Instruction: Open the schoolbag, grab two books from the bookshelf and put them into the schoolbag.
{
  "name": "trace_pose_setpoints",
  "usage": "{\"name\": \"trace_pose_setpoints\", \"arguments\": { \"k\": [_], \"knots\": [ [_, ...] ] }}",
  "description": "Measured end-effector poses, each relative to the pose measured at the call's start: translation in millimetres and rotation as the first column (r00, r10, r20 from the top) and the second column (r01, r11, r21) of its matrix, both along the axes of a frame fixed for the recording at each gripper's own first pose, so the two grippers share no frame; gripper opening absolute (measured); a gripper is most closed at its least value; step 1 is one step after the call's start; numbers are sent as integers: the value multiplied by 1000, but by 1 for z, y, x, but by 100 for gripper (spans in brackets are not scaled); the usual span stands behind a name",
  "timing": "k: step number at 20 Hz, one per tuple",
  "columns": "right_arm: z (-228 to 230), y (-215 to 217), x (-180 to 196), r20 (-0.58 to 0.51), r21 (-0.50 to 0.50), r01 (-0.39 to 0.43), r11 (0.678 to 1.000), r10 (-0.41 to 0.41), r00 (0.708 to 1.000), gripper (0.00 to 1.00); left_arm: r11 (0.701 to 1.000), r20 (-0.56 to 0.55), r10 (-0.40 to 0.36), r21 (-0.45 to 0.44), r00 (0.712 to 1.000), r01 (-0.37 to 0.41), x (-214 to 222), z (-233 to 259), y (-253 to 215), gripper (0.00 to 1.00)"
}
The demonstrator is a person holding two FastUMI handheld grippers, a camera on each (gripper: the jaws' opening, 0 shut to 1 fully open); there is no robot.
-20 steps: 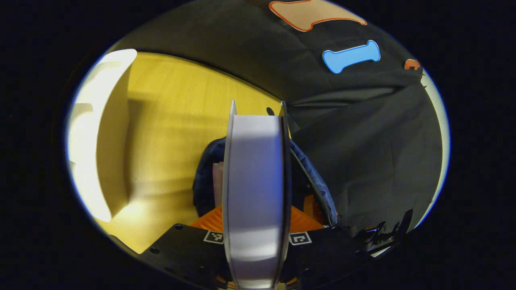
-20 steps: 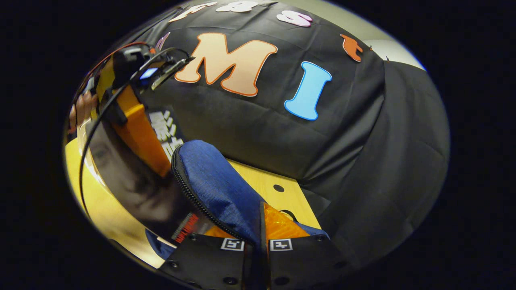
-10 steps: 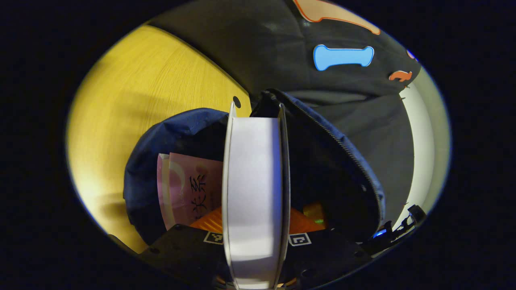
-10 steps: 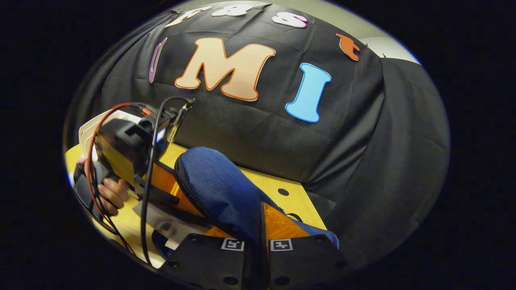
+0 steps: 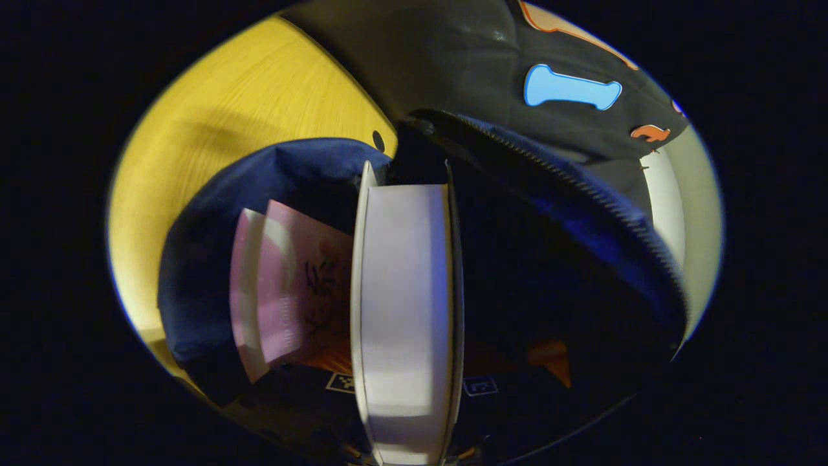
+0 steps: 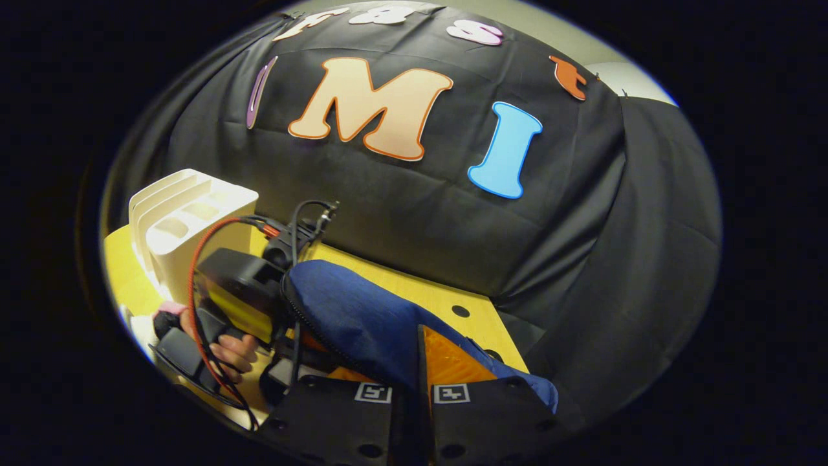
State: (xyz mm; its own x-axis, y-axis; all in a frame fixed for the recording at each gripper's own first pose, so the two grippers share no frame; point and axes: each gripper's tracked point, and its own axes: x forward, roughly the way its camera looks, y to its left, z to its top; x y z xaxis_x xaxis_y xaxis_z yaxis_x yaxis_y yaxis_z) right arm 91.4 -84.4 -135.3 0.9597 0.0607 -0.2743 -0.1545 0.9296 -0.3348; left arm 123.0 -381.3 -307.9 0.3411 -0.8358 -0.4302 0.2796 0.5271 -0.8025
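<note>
The blue schoolbag [image 5: 272,188] sits on the yellow tabletop [image 5: 246,116] with its zipped mouth gaping, and everything else is placed from it. In the left gripper view, the left claw [image 5: 404,414] points down into that mouth, clamped on a thick book [image 5: 401,304] held edge-on, its pale page block facing the camera and its two covers pressed from either side. The far end of this book reaches deep into the dark interior of the schoolbag. Just beside it, on the side toward the tabletop, a pink book [image 5: 284,278] already stands inside the schoolbag, leaning against the inner wall. The open zipper edge [image 5: 582,194] curves over the other side of the mouth. In the right gripper view, the right claw [image 6: 417,388] is closed on the blue flap of the schoolbag [image 6: 362,323], both fingers pinching the cloth at the rim and holding it up. The left claw [image 6: 239,298] is seen from here at the far side of the schoolbag, tilted down toward the mouth, with a hand [image 6: 226,343] wrapped around its grip and cables trailing from it. The white bookshelf [image 6: 187,226] stands on the tabletop beyond the schoolbag, past that hand.
</note>
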Motion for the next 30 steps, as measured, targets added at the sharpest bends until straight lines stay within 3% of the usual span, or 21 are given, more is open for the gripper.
{"name": "trace_pose_setpoints", "arguments": {
  "k": [4,8,10,11,15,16,17,20,21,24,25,26,27,28,30],
  "knots": [
    [1,-5,0,6,-10,4,1000,-4,1000,8,1000,-8,-6,6,1000,6,5,-12,-25,39],
    [1,-7,-1,2,0,2,1000,-2,1000,10,999,-6,24,26,1000,-24,2,-8,-18,40],
    [1,-7,-1,2,-20,-7,1000,7,1000,10,997,20,56,51,998,-57,3,-5,-3,40],
    [0,-8,-2,-3,-12,-6,1000,6,1000,10,996,18,75,55,997,-76,2,-3,7,47],
    [-3,-7,-5,-27,18,-8,1000,8,1000,7,980,8,173,95,985,-173,-8,6,48,49],
    [-4,-7,-5,-31,23,-10,1000,11,999,7,976,22,185,115,982,-187,-14,10,58,60],
    [-5,-6,-7,-40,30,-15,999,16,999,7,968,41,199,148,979,-203,-20,12,70,53],
    [-16,0,-12,-85,45,-34,998,37,996,11,944,116,210,235,971,-233,-41,32,93,57],
    [-15,2,-19,-97,60,-40,997,46,994,19,935,142,203,265,969,-235,-48,38,97,58],
    [-22,8,-33,-143,99,-58,993,72,987,23,903,202,184,351,962,-246,-71,50,112,63],
    [-25,9,-40,-162,116,-64,991,82,983,34,891,212,186,376,959,-256,-78,54,118,70],
    [-27,14,-47,-189,148,-76,986,104,976,35,877,224,189,400,956,-267,-84,57,124,64],
    [-30,17,-59,-215,179,-80,981,118,969,37,859,240,190,429,952,-279,-89,60,130,71],
    [-32,20,-70,-242,208,-81,975,131,961,48,839,261,192,457,946,-297,-94,65,137,66],
    [-26,27,-92,-252,254,-94,963,160,954,68,799,306,192,503,933,-329,-107,79,154,69]
  ]
}}
